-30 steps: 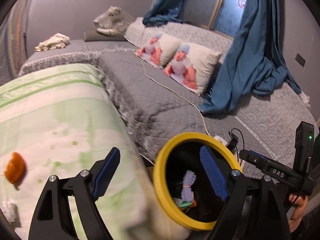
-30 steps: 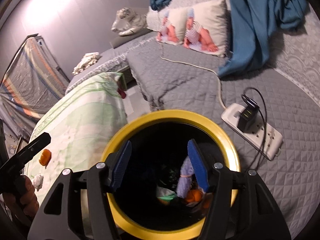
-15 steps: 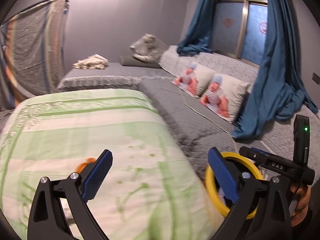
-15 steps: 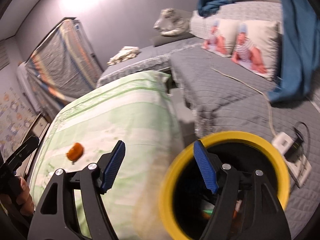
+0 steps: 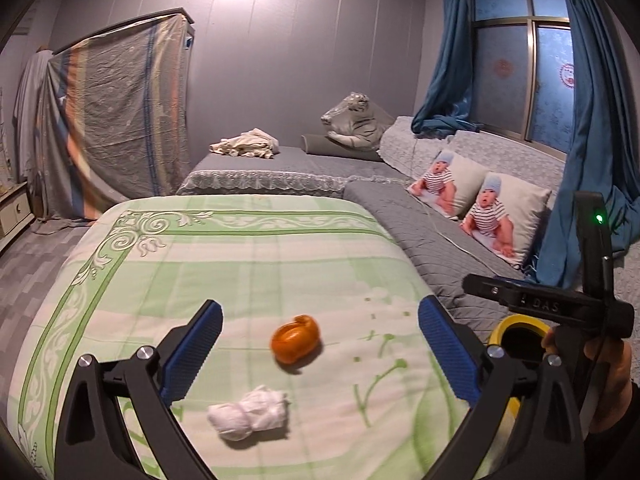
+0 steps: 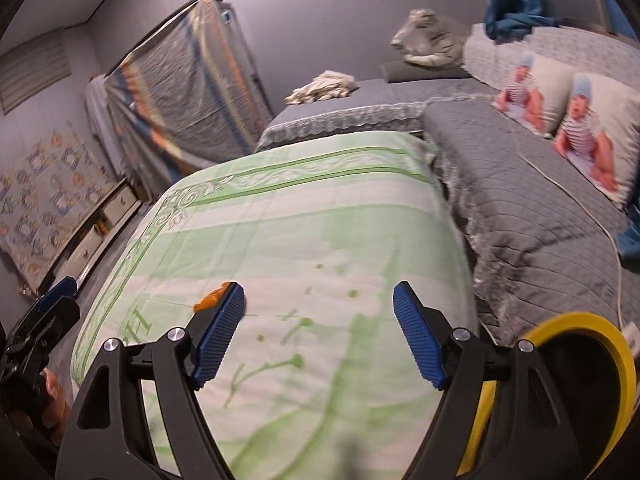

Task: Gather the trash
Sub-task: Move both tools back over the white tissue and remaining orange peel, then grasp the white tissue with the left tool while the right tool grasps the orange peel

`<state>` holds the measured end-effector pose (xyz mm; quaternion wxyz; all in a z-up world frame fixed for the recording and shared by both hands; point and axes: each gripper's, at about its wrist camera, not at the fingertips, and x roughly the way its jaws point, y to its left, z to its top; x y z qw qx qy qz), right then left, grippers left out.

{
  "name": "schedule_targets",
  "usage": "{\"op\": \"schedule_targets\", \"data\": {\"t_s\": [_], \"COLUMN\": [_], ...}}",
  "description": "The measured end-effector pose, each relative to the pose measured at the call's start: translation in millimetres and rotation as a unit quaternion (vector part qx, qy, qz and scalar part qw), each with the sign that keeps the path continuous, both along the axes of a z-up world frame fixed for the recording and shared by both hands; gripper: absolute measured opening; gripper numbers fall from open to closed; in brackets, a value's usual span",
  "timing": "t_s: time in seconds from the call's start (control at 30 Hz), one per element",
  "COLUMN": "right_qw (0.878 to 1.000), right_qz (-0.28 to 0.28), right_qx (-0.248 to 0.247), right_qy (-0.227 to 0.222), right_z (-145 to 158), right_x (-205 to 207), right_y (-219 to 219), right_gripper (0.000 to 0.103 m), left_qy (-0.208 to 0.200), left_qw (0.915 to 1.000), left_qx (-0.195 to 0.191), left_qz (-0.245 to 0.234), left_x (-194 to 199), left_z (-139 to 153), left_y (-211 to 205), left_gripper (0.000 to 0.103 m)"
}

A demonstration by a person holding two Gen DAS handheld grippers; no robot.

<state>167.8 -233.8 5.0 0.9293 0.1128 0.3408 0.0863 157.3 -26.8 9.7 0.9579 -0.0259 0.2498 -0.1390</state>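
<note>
An orange peel [image 5: 296, 338] lies on the green-and-white cloth [image 5: 248, 256], with a crumpled white tissue [image 5: 249, 417] just in front of it. My left gripper [image 5: 320, 350] hovers above both with its jaws opening wide and nothing touching the pads. My right gripper [image 6: 319, 336] points at the same cloth [image 6: 304, 232], jaws opening and empty; the peel [image 6: 211, 300] peeks out behind its left finger. The yellow-rimmed bin [image 6: 592, 376] stands low at the right, and the bin's rim [image 5: 516, 322] shows behind the other hand's gripper.
A grey quilted bed [image 5: 432, 248] with baby-print pillows [image 5: 504, 216] lies to the right, a white cable [image 6: 576, 200] running across it. Blue curtains [image 5: 584, 152] hang by the window. A draped wardrobe [image 5: 116, 120] stands at the back left. A hand [image 5: 608, 380] holds the right gripper.
Both grippers swung left and up from over the yellow bin to the green cloth and opened wider. The peel and tissue now sit between the left gripper's fingers.
</note>
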Motion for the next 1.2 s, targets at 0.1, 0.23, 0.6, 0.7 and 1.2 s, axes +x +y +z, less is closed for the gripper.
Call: {"op": "schedule_targets", "data": {"t_s": [0.1,0.23,0.6,0.7,1.2], "right_qw": [1.000,0.999,0.992,0.988,0.974], "right_qz": [0.019,0.040,0.096,0.117,0.157], "right_qx": [-0.008,-0.018,-0.040,-0.043,-0.038], "right_qy": [0.007,0.014,0.073,0.092,0.157], "right_z": [-2,-6,-41,-54,-95], "right_x": [16,35,79,89,119], "right_y": [22,49,102,117,148], "right_gripper": [0.073,0.073,0.073,0.073,0.073], "left_qy": [0.001,0.006,0.049,0.079,0.160], "left_qw": [0.9999,0.9998,0.9985,0.9966,0.9850], "left_qx": [-0.001,-0.011,-0.016,-0.019,-0.018], "left_qz": [0.010,0.016,0.017,0.016,-0.062], "left_x": [2,4,19,28,49], "left_z": [-7,-14,-70,-89,-125], "left_y": [12,27,64,72,62], "left_gripper": [0.095,0.095,0.095,0.095,0.088]}}
